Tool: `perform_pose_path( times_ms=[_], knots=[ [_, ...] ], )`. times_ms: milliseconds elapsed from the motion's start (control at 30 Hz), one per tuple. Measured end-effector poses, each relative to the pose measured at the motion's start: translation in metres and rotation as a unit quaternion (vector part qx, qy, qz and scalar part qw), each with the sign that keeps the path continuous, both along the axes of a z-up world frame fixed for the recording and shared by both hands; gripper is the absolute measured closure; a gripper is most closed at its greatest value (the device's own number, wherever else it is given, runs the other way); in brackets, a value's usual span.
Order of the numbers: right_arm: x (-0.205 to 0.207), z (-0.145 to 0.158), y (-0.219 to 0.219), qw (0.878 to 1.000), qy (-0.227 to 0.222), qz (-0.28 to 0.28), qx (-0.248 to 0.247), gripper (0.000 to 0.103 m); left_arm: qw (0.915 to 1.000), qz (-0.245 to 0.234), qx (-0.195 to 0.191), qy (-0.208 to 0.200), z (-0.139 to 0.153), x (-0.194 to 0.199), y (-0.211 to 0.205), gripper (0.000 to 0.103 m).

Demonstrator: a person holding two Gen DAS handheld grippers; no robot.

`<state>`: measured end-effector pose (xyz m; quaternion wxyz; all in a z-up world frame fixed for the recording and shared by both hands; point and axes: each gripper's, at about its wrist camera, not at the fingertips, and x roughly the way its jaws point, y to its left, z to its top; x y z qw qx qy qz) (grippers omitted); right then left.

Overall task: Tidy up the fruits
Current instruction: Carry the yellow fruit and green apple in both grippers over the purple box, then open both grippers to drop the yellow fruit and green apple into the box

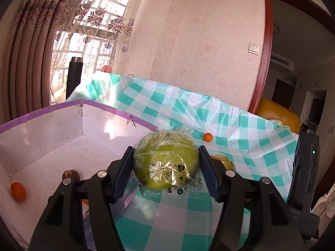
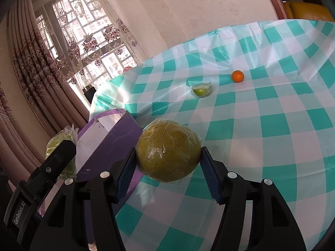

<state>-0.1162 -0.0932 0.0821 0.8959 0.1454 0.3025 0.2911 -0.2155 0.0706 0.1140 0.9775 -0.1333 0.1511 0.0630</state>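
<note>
My left gripper (image 1: 166,167) is shut on a green plastic-wrapped fruit (image 1: 166,161), held at the right rim of a purple-edged white box (image 1: 52,142). The box holds a small orange fruit (image 1: 18,190) and a brown fruit (image 1: 70,175). My right gripper (image 2: 168,163) is shut on a yellow-green wrapped pear (image 2: 168,152) above the checked tablecloth, beside the box (image 2: 108,140). A small orange (image 2: 237,76) and a wrapped green fruit piece (image 2: 202,90) lie further back on the table. The orange also shows in the left wrist view (image 1: 208,137).
The table carries a teal and white checked plastic cloth (image 2: 261,125). A black cylinder (image 1: 73,77) stands behind the table by the window. A yellow chair (image 1: 278,113) is at the table's far right edge. The left gripper's body (image 2: 41,173) appears left of the box.
</note>
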Motion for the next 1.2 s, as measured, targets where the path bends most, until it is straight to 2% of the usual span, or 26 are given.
perform_pose_path(
  times_ms=[300, 567, 667, 800, 867, 967, 1067, 1167, 1200],
  knots=[
    [-0.013, 0.032, 0.044, 0.998, -0.035, 0.053, 0.000, 0.043, 0.9970, 0.063, -0.015, -0.042, 0.027, -0.043, 0.045, 0.042],
    [-0.026, 0.051, 0.105, 0.991, -0.070, 0.113, -0.025, 0.043, 0.9892, 0.139, -0.044, -0.014, 0.025, -0.062, 0.103, 0.042],
    [-0.033, 0.053, 0.131, 0.986, -0.083, 0.135, -0.045, 0.043, 0.9867, 0.136, -0.089, 0.003, 0.017, -0.064, 0.122, 0.042],
    [-0.036, 0.055, 0.159, 0.982, -0.087, 0.153, -0.066, 0.043, 0.9821, 0.159, -0.101, 0.013, 0.019, -0.072, 0.133, 0.042],
    [-0.038, 0.056, 0.171, 0.979, -0.103, 0.155, -0.086, 0.043, 0.9808, 0.164, -0.104, 0.019, 0.019, -0.076, 0.140, 0.042],
    [-0.042, 0.055, 0.193, 0.969, -0.127, 0.156, -0.143, 0.043, 0.9767, 0.186, -0.098, 0.045, 0.015, -0.077, 0.147, 0.042],
    [-0.039, 0.044, 0.212, 0.960, -0.121, 0.163, -0.194, 0.043, 0.9717, 0.198, -0.103, 0.077, 0.006, -0.075, 0.158, 0.042],
    [-0.034, 0.028, 0.229, 0.946, -0.104, 0.169, -0.256, 0.043, 0.9630, 0.224, -0.072, 0.132, -0.001, -0.066, 0.163, 0.041],
    [-0.034, 0.021, 0.232, 0.942, -0.101, 0.172, -0.271, 0.043, 0.9607, 0.226, -0.073, 0.144, -0.005, -0.064, 0.166, 0.041]
  ],
)
